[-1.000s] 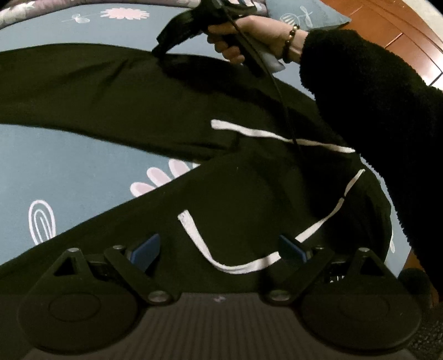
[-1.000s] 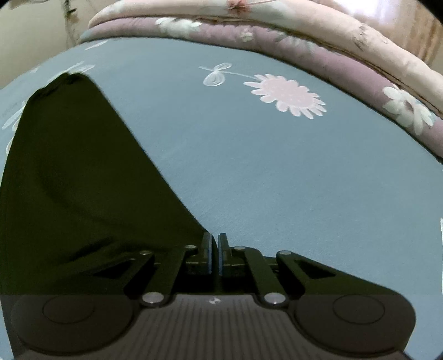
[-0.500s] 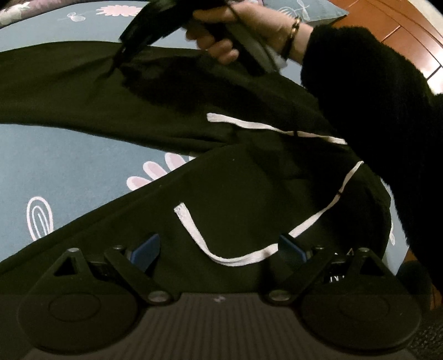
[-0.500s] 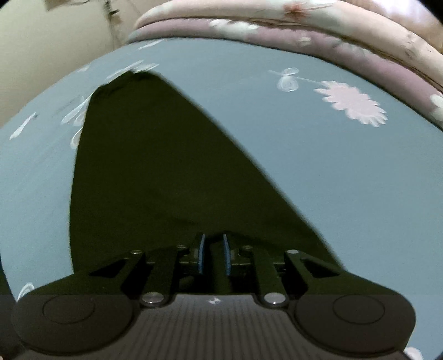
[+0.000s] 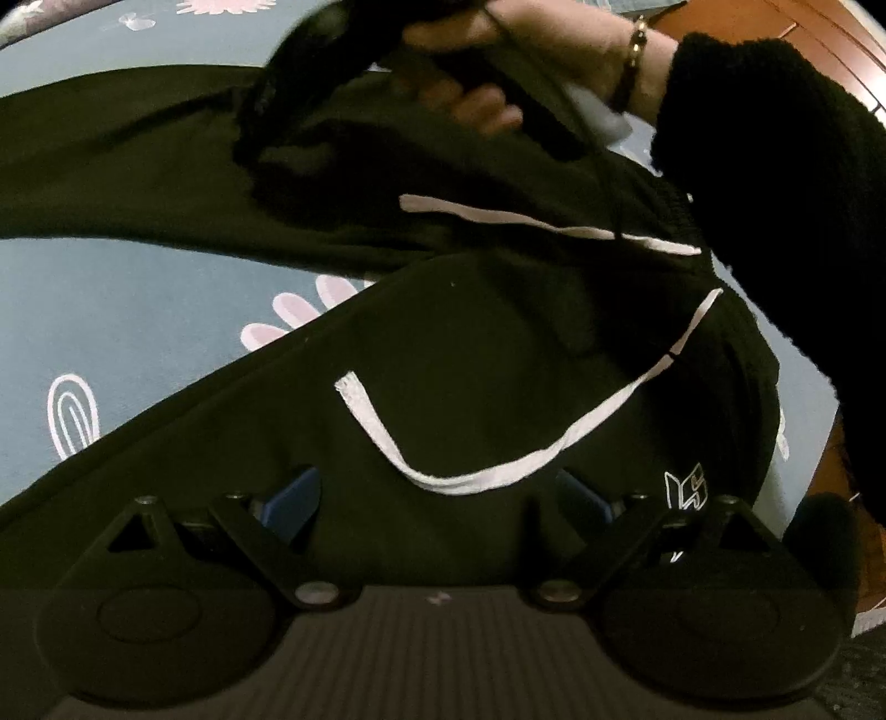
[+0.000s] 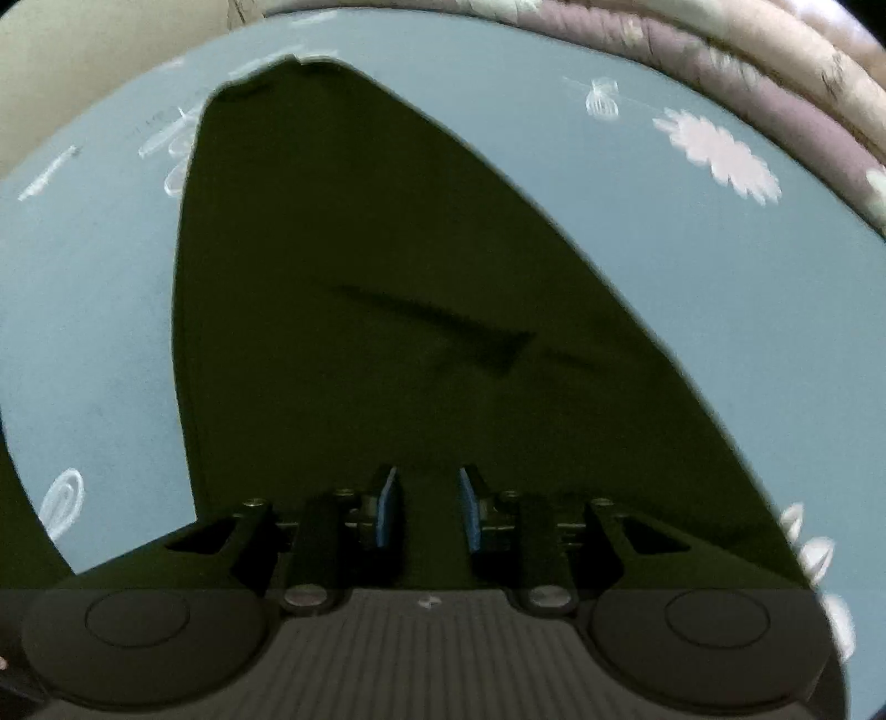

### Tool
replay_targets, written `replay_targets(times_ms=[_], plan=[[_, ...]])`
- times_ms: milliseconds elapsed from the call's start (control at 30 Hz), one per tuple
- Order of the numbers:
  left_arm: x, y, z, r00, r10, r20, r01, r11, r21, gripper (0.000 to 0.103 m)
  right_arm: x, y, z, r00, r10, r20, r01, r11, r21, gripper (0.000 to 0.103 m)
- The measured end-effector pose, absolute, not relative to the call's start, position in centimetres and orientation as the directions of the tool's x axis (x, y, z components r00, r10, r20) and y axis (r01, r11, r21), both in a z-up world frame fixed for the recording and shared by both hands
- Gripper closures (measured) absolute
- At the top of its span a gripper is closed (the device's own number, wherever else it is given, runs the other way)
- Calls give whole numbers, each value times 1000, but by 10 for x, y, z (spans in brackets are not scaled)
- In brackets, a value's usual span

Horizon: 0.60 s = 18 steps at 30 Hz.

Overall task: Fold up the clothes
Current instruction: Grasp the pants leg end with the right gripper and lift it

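A bed covered in a blue-grey sheet [image 6: 692, 310] printed with pale pink flowers carries the work, with a rolled pink and cream quilt [image 6: 775, 72] along its far edge and wooden furniture showing at the upper right of the left wrist view. Spread flat on the sheet is a pair of black trousers [image 5: 470, 360] with two white drawstrings [image 5: 498, 465] trailing from the waist and a small white logo near the hem of the waistband. The cloth looks soft, limp and light, likely to sag and crease when lifted, so the waistband edge or a leg cuff seems the surest place to pinch. The left claw [image 5: 437, 498] hovers over the waist area with its jaws wide and nothing between them. The right claw [image 6: 425, 509], carried by a hand [image 5: 554, 50] in a black fleecy sleeve, sits over one trouser leg [image 6: 387, 310]; its jaws are opening, a narrow gap showing, cloth beneath but not pinched. The loose drawstrings could snag, and the quilt limits room beyond the leg.
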<state>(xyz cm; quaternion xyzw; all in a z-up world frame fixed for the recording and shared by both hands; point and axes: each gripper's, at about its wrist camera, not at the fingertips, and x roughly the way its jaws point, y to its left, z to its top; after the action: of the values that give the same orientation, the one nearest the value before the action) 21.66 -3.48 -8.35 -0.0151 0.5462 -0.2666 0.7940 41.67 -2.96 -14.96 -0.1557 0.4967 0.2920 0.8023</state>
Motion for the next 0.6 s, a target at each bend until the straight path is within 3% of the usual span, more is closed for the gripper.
replay_targets(times_ms=[233,600], plan=[[210,-40,-82,251,-430,-867,434,851,-296,11,387,-34,-124,380,308,-872,-620,785,7,70],[199,-54,-85,207,-412,-887,487,830,-272,11,371,-71,-134,402,224,-888,-477,879,6,62]])
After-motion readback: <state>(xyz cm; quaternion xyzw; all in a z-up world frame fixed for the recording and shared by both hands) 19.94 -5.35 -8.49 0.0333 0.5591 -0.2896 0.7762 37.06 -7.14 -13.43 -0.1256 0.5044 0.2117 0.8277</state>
